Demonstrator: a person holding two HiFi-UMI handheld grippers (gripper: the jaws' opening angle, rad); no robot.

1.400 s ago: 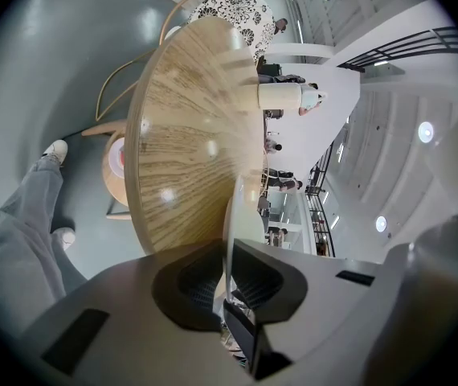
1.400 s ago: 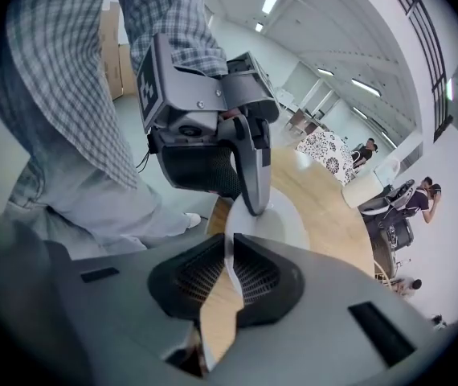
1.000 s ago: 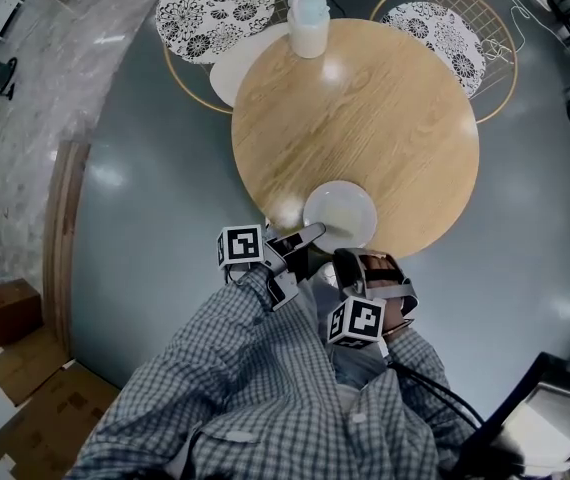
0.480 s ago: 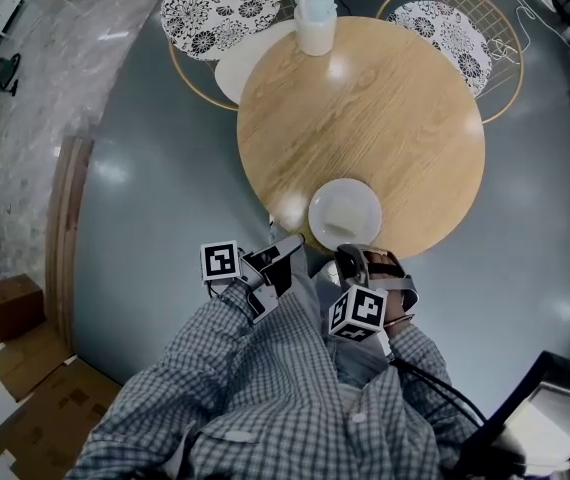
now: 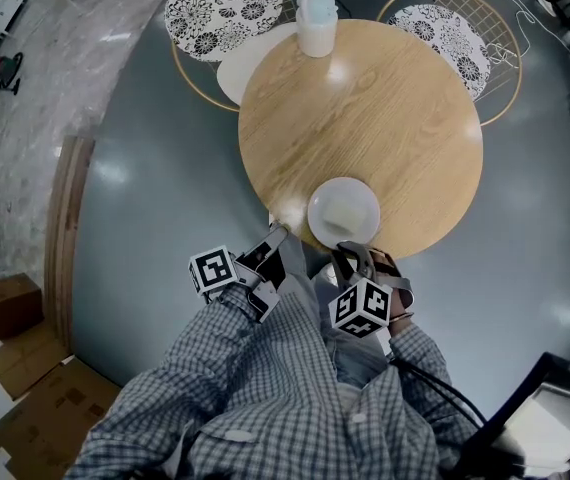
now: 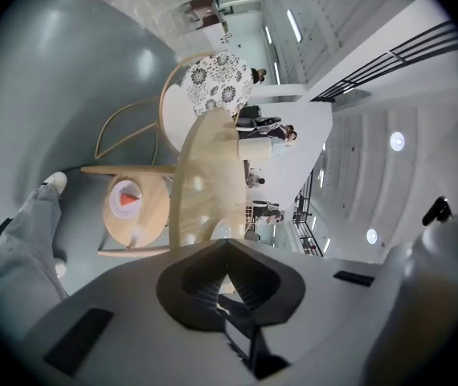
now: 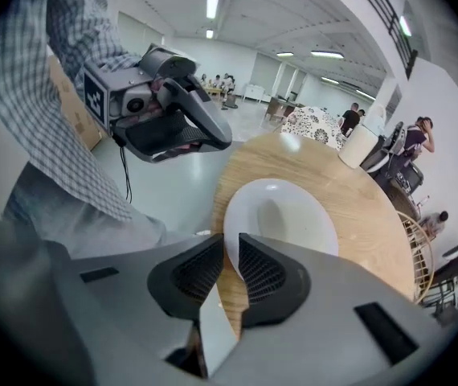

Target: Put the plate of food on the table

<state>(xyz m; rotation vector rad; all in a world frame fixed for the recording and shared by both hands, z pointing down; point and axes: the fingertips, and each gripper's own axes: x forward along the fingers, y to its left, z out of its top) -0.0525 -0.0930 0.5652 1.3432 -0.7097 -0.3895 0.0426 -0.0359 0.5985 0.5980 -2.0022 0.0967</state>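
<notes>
- Head view: the round wooden table (image 5: 365,108) fills the upper middle of the frame. The white plate (image 5: 343,211) sits at its lower edge, with something pale in its middle.
- My right claw (image 5: 351,252) reaches up from the lower middle to the plate's lower rim. My left claw (image 5: 275,240) hangs just left of it, off the plate, near the table's edge.
- A white jug (image 5: 316,18) stands at the table's upper rim. Two chairs with patterned cushions (image 5: 223,8) stand beyond it, at upper left and upper right.
- Left gripper view: my left claw (image 6: 227,246) has its jaws pressed together, with nothing between them. The table (image 6: 205,175) shows nearly edge-on above the jaws, and the jug (image 6: 255,148) is on its far part.
- Right gripper view: my right claw (image 7: 231,252) is clamped on the plate's (image 7: 281,215) near rim, which passes between the two pads. The plate lies over the table (image 7: 365,215) at centre frame; whether it rests flat on the wood I cannot tell.
- My left claw (image 7: 217,135) shows at upper left, apart from the plate, and the jug (image 7: 359,147) stands at right.
</notes>
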